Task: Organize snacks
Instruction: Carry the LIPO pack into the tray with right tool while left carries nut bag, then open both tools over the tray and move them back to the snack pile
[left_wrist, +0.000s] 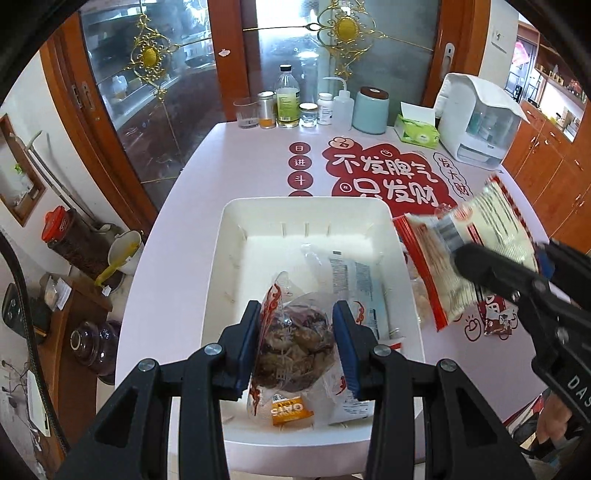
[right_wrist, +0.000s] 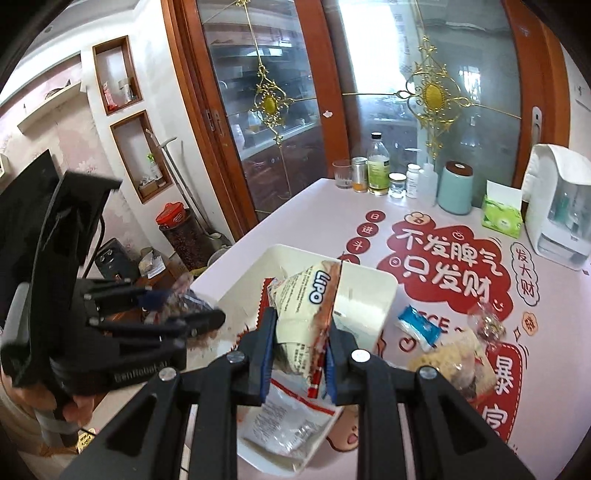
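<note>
A white plastic bin sits on the pink table, also in the right wrist view. My left gripper is shut on a clear bag of dark snacks over the bin. Under it lie a white packet and a small orange packet. My right gripper is shut on a cream LiPO snack bag with red edges, held above the bin's right side; that bag shows in the left wrist view. The left gripper shows at left in the right wrist view.
Loose snacks lie on the table right of the bin: a blue-white packet, a clear wrapped candy, a yellow crunchy bag. Bottles and jars, a teal canister, a tissue box and a white appliance line the far edge.
</note>
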